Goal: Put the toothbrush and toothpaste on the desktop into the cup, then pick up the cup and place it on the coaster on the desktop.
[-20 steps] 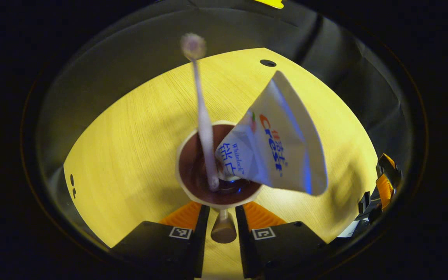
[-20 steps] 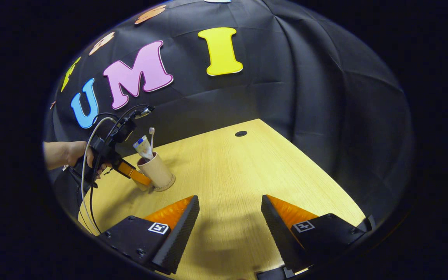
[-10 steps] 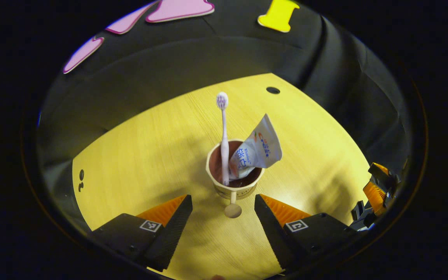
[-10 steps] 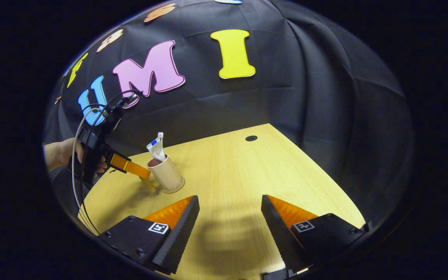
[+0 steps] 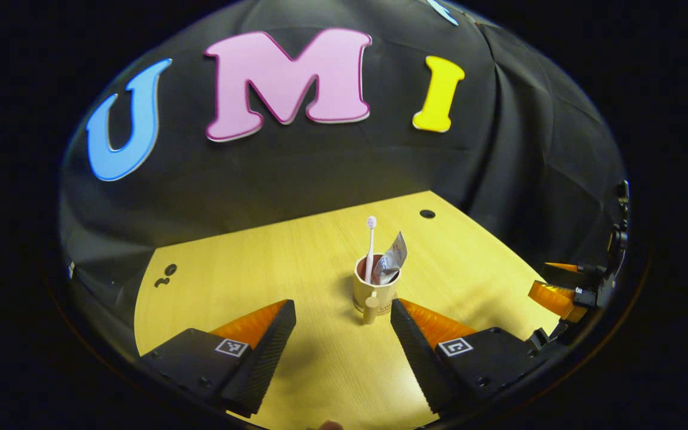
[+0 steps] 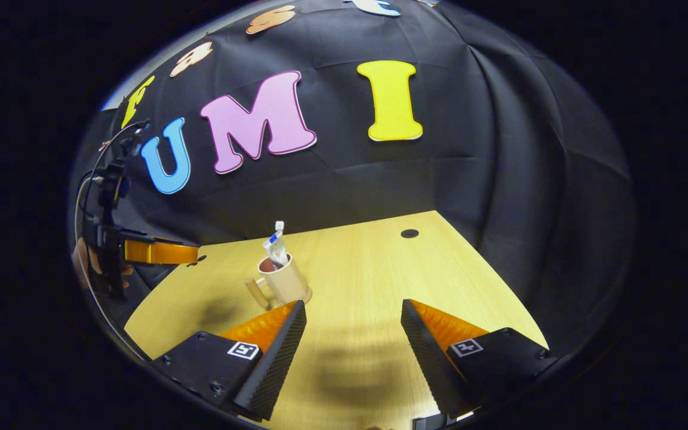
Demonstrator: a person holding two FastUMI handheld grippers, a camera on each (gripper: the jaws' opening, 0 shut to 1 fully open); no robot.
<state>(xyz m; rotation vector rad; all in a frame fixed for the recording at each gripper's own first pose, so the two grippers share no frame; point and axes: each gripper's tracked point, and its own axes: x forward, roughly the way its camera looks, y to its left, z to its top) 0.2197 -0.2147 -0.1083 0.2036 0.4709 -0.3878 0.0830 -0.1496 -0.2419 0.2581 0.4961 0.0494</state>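
The cup point(image 5: 375, 291) stood on its coaster point(image 6: 296, 298) just ahead of the spread left gripper point(image 5: 342, 325), brush point(image 5: 370, 248) and paste point(image 5: 393, 260) inside. The right gripper point(image 6: 353, 325) was spread too. A good finish would mean withdrawing straight, clear of the handle point(image 5: 369, 310).

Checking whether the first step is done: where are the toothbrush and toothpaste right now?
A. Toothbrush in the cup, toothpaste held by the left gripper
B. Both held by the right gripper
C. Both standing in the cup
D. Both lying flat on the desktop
C: in the left gripper view the toothbrush and toothpaste both stick up out of the cup, which stands on the desktop, and the left gripper is open and holds nothing.
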